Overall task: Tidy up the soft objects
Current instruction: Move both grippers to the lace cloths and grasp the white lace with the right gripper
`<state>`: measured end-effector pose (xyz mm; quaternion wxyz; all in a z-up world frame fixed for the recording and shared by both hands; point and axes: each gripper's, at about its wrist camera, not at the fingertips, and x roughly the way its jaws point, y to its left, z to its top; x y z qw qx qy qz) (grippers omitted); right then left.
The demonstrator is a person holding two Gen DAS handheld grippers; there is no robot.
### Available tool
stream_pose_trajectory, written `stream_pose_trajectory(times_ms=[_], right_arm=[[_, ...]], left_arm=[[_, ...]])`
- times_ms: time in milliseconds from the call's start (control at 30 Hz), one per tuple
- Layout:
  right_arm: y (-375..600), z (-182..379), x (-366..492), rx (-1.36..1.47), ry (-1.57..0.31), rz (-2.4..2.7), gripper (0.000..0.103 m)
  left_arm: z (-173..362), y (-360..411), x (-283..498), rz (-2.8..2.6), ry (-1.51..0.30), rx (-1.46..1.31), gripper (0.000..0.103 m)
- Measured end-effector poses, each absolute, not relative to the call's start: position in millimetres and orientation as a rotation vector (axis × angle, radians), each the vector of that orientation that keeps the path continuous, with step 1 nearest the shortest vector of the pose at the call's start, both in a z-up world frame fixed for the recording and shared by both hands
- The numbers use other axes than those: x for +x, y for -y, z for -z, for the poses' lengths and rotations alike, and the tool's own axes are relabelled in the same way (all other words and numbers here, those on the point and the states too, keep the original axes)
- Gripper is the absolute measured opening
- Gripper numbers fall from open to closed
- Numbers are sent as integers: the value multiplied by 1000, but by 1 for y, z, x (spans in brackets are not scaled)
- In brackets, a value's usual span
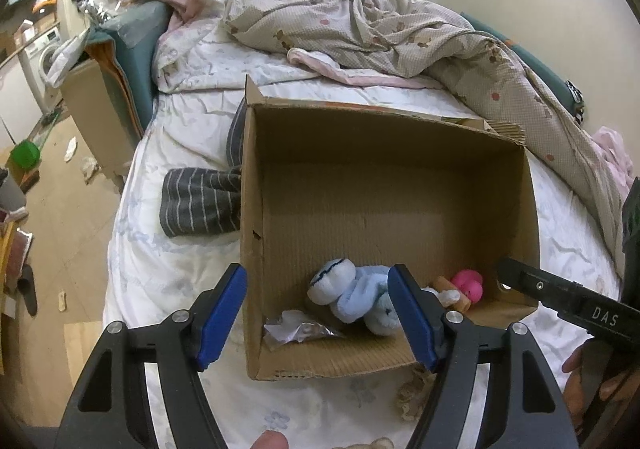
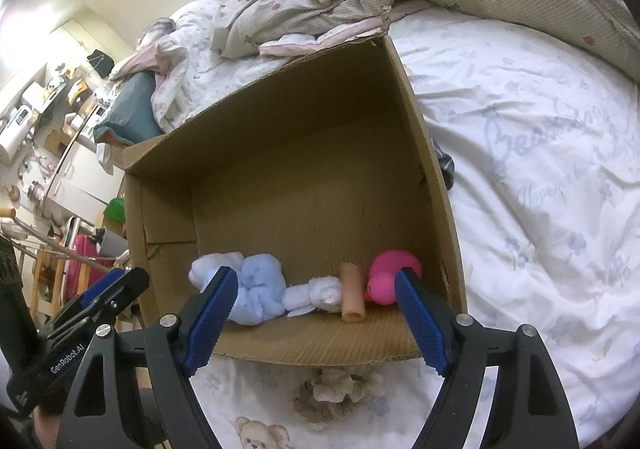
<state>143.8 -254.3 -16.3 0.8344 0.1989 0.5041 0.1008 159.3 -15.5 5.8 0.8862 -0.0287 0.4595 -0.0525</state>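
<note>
**Both grippers empty over a part-filled box**

Left gripper (image 1: 316,319) hung spread wide at the bottom centre of the left view, nothing between the blue pads, poised above the near edge of the cardboard box (image 1: 252,177). Likely freed to fetch another item. Right gripper (image 2: 316,319) likewise gaped empty at the bottom centre of the right view, straddling the box's near wall.

Inside the box, along the near wall in the lower middle of both views: a light blue plush toy (image 2: 256,289), a small white cloth (image 2: 320,291) touching it, a peach-coloured tube (image 2: 352,295) lying beside that, and a pink rubber duck (image 2: 390,279) in the near right corner. Probably gathered there because that side was closest to reach. A crumpled silver wrapper (image 1: 296,331) lay at lower left of the box floor in the left view.

Outside the box, still unsorted by the look of it: a beige fluffy item (image 2: 340,389) on the white sheet (image 2: 520,169) just below the near wall, and a grey striped cloth (image 1: 200,205) against the box's left wall, centre left. A rumpled quilt (image 1: 400,33) filled the upper frame.
</note>
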Motion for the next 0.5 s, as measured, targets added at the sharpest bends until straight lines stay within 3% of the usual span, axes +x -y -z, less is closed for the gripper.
stream_pose_trajectory(times_ms=[267, 500], right_arm=[[255, 14, 143, 432, -1056, -203, 85], [265, -3, 133, 426, -974, -130, 85]], left_arm=[[-10, 11, 158, 100, -951, -80, 71], [-24, 1, 148, 52, -888, -90, 91]])
